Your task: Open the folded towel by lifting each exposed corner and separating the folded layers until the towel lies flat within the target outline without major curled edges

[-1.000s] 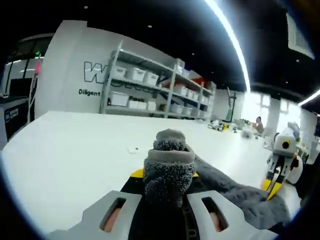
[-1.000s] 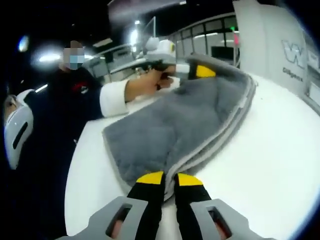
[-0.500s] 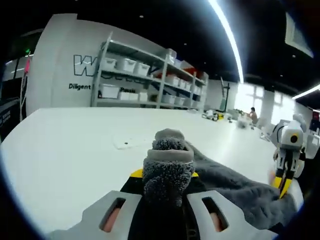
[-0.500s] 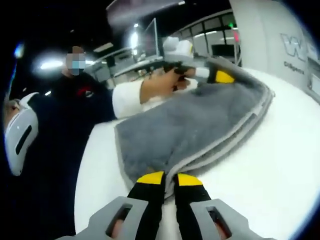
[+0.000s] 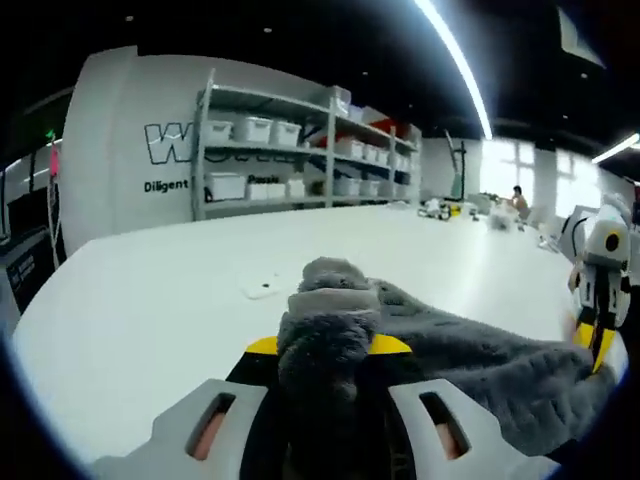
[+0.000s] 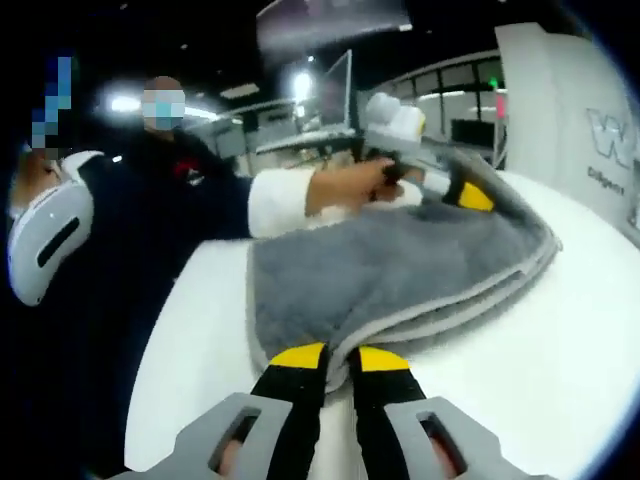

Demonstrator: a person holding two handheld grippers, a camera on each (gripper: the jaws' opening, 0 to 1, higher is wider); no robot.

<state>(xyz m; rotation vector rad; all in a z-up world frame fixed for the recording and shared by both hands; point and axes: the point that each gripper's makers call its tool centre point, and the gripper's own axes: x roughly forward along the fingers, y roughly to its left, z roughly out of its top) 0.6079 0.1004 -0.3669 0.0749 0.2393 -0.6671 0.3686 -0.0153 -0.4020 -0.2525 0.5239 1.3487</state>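
On the smooth white desk (image 6: 560,330) lies the grey plush towel (image 6: 390,275), folded, with paler stitched edging. Left claw (image 5: 322,350) is clenched on a bunched fleecy corner; right claw (image 6: 335,360) pinches the opposite layered corner.

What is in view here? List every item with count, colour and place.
towel: one, grey, folded on the table, a corner in each gripper.
table: one, white, under the towel.
shelving unit: one, grey, by the far wall, holding pale bins.
wall lettering: dark, on the white wall.
ceiling light strip: one, white, overhead.
left gripper: yellow-tipped jaws shut on towel.
right gripper: yellow-tipped jaws shut on towel.
hand: one, holding the left gripper.
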